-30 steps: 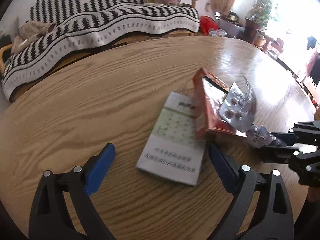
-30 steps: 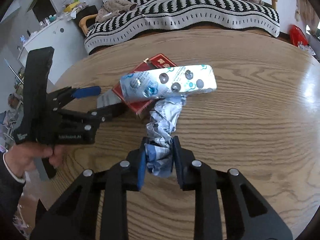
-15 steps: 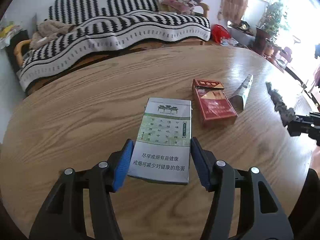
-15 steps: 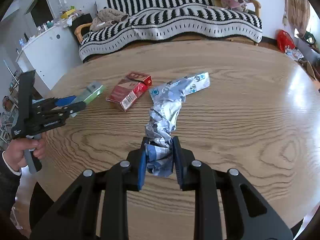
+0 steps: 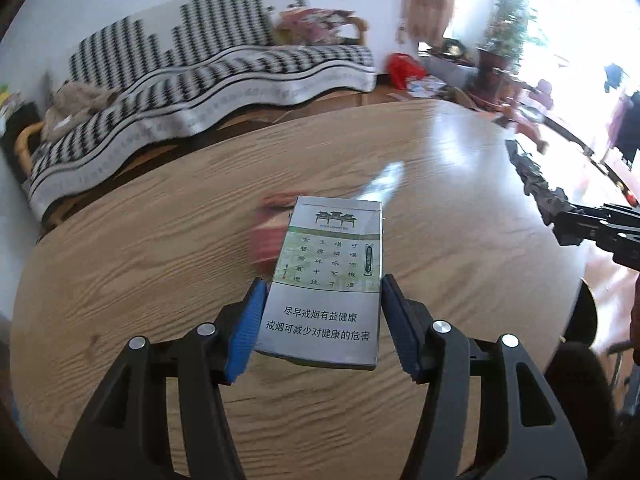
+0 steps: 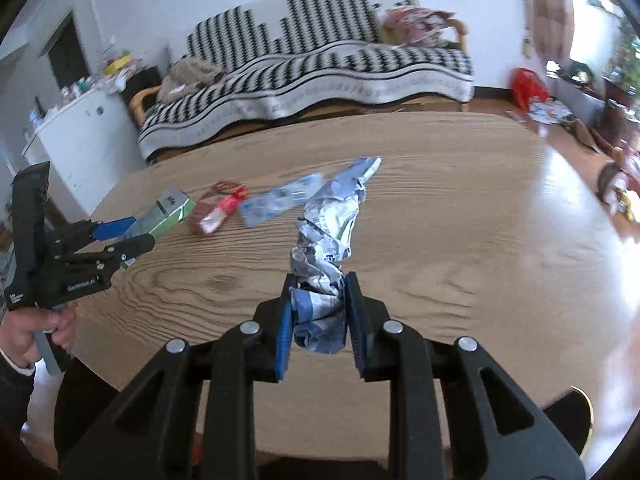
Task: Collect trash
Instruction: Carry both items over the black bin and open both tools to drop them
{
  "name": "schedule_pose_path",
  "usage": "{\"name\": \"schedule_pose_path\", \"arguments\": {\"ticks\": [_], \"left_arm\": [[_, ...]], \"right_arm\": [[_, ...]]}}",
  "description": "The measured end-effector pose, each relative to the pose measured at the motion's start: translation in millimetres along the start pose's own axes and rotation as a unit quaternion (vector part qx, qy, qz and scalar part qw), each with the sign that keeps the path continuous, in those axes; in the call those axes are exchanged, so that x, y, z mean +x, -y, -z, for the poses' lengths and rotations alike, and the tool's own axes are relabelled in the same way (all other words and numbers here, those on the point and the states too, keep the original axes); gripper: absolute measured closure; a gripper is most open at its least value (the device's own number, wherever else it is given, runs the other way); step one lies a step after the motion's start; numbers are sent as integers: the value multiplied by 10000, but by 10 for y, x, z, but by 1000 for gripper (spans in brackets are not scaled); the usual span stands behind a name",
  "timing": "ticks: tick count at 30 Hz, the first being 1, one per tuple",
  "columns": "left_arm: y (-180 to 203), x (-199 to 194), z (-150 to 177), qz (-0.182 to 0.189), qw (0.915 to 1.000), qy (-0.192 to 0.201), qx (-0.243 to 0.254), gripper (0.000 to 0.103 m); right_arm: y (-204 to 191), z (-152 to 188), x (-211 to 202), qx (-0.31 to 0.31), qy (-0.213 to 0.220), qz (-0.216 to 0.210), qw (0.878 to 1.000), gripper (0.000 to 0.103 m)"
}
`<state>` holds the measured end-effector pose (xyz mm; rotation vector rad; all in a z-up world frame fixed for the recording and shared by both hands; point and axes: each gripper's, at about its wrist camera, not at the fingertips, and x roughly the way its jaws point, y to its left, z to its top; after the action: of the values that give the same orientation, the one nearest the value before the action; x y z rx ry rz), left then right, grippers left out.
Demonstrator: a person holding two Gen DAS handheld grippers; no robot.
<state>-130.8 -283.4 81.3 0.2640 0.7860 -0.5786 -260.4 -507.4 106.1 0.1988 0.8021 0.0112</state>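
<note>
Two blue-padded fingers of the left gripper (image 5: 320, 320) fill the foot of the left wrist view, jaws about half open and pressed on both long sides of a grey-and-green cigarette pack (image 5: 326, 280), which is lifted clear of the table (image 5: 120, 280); behind the pack, blurred, a red pack (image 5: 268, 236) and a silvery blister strip (image 5: 384, 180) lie on the wood towards the far edge of the table; at the right edge of the table the right gripper (image 5: 560, 224) reaches in with a dark crumpled wrapper (image 5: 532, 176) sticking up from it; a sofa with a black-and-white striped throw (image 5: 200, 80) stands beyond the far edge.

From the right wrist view, the right gripper (image 6: 318, 316) has its jaws nearly closed, clamped on the lower end of the crumpled wrapper (image 6: 328, 228), whose free end rises above the table (image 6: 480, 240); the red pack (image 6: 218, 210) and the blister strip (image 6: 280, 204) lie side by side near the far left part of the table; at the left edge the left gripper (image 6: 132, 236) holds the cigarette pack (image 6: 164, 212) above the wood, and a hand (image 6: 36, 332) with a dark sleeve grips its handle.
</note>
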Motion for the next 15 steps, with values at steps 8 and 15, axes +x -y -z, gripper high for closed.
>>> {"name": "schedule_pose_path", "arguments": {"ticks": [8, 15], "left_arm": [[1480, 144, -315, 948, 9934, 82, 640, 46], [2843, 247, -370, 1801, 9752, -7, 1289, 46]], "right_arm": [[1095, 476, -834, 698, 326, 881, 9931, 79], [2047, 1142, -1481, 1462, 363, 1674, 9743, 79]]}}
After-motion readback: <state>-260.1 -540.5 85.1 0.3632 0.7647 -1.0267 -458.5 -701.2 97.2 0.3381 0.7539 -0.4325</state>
